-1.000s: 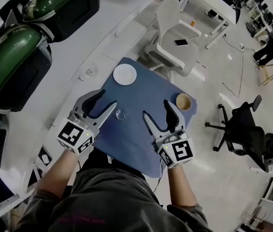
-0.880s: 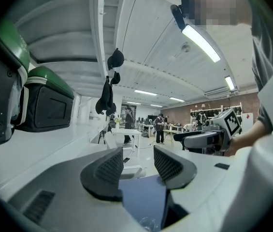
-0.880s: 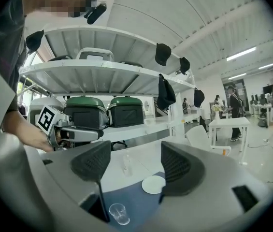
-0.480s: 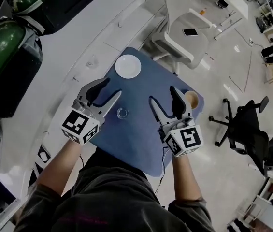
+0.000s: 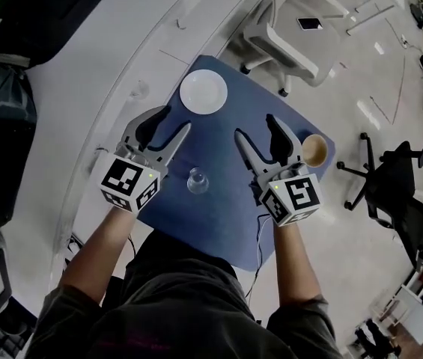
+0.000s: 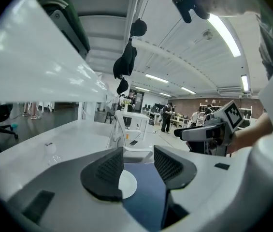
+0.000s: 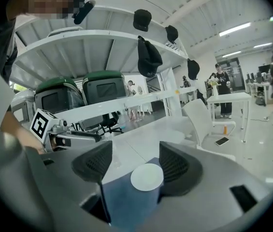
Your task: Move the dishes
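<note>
Dishes are spread over the blue mat (image 5: 222, 208): a white plate (image 5: 204, 92) at its far corner, a small clear glass (image 5: 197, 180) upright near the middle, and a tan cup (image 5: 314, 150) at the right corner.

I have both grippers low over the mat, pointing away from me toward the plate. The left gripper (image 5: 174, 120) has its jaws spread wide and holds nothing; in the left gripper view I see only the mat and part of the plate through the gap, further ahead. The right gripper (image 5: 254, 128) is also wide apart, though its jaws have just been closing a little, with nothing clamped between them. In the right gripper view the plate shows in the gap, well ahead of the pads. The cup stands just beside its outer jaw, and I can't tell if they touch. The glass sits between the two grippers, touching neither.
</note>
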`<state>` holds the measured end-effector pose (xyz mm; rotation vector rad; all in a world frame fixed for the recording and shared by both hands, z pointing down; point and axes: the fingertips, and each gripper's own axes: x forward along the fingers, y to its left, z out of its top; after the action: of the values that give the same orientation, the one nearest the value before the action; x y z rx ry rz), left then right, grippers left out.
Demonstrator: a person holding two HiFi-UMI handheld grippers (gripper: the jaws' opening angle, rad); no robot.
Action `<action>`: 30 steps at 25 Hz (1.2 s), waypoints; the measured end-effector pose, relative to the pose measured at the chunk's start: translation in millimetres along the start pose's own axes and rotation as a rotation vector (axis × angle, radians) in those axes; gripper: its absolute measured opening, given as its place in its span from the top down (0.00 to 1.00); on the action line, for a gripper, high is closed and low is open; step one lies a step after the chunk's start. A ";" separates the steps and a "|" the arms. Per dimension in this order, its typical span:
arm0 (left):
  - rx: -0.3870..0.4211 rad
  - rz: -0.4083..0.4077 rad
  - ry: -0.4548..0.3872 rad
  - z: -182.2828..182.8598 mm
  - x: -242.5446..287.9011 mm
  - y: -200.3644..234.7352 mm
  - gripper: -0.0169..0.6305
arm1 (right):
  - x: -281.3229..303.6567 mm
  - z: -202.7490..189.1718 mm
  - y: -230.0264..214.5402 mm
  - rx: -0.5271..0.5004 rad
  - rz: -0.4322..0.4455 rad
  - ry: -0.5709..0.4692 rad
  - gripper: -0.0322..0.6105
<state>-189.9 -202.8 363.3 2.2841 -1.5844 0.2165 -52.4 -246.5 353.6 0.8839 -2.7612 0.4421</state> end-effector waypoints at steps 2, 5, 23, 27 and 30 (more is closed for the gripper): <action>-0.004 0.004 0.016 -10.0 8.9 9.3 0.68 | 14.8 -7.4 -6.7 0.002 -0.002 0.013 0.48; -0.012 0.006 0.041 -27.9 23.0 21.0 0.68 | 36.3 -21.7 -16.8 0.003 -0.002 0.038 0.49; -0.151 0.091 0.164 -123.2 91.5 90.1 0.68 | 127.9 -113.4 -62.7 0.071 -0.010 0.186 0.52; -0.182 0.113 0.190 -138.4 99.3 102.7 0.68 | 142.7 -128.7 -70.7 0.094 -0.013 0.212 0.52; -0.199 0.123 0.203 -150.6 104.5 108.0 0.68 | 150.8 -142.3 -75.8 0.112 -0.014 0.233 0.54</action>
<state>-241.4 -272.4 557.6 1.9522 -1.5664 0.2971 -112.8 -336.3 546.0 0.8183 -2.5371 0.6579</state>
